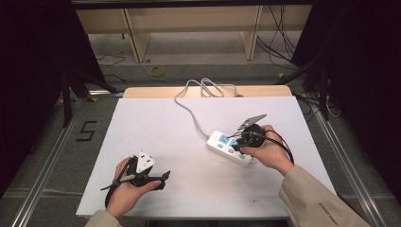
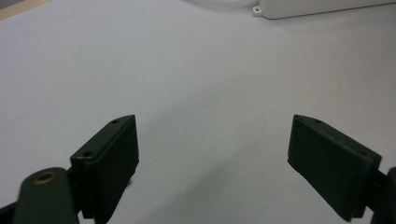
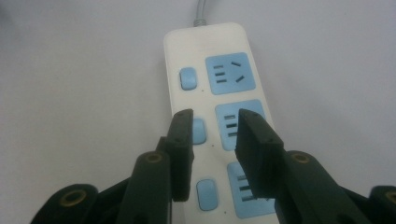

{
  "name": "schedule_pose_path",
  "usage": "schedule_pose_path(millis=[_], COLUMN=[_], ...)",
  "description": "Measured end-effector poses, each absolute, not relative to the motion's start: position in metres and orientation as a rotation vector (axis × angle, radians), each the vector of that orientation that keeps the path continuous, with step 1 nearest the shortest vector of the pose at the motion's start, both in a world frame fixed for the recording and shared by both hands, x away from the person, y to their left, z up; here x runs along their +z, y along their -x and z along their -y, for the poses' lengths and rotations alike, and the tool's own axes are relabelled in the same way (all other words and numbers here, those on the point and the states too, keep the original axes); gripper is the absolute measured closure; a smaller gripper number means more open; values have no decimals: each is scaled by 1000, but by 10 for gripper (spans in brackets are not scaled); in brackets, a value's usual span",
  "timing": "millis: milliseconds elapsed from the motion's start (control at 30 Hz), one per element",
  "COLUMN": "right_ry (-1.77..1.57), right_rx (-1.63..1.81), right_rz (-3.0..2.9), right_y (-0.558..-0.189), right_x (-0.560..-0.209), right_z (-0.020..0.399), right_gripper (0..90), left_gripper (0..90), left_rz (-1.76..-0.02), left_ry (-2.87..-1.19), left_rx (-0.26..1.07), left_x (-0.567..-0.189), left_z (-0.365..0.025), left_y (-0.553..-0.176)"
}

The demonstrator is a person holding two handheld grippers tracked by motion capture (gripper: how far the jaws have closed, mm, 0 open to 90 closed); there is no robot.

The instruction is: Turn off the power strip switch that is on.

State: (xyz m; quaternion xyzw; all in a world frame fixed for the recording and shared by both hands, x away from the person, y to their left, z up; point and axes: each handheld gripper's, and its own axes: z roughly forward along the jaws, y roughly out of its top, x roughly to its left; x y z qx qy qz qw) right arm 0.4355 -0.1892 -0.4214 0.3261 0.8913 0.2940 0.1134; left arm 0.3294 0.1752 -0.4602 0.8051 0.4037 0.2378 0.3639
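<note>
Two hands work at a white table [image 1: 156,137]. From the high view the right hand [image 1: 267,153] and its right gripper [image 1: 243,142] cover part of the power strip [image 1: 222,142], and whether the jaws touch it is hard to tell. Its grey cord [image 1: 191,113] loops off the table's far edge. In the right gripper view the strip [image 3: 210,51] lies lengthwise, three blue sockets and three blue switches showing, the nearest cut off; the jaws stand partly apart over the middle switch [image 3: 199,130], gripping nothing. Well apart, near the front left, the left gripper [image 1: 158,179] rests spread wide and empty.
</note>
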Motion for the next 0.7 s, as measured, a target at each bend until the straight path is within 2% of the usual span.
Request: schedule_pose_path(millis=[700], right_ry=[-961], right_rx=[905], right_rz=[-2587], right_y=[-427], right_x=[-418], right_z=[197], right_gripper=[585], left_gripper=[160], left_rz=[-1042], left_ry=[-2072], left_rx=[612], left_x=[-460], left_z=[-175], left_y=[-329])
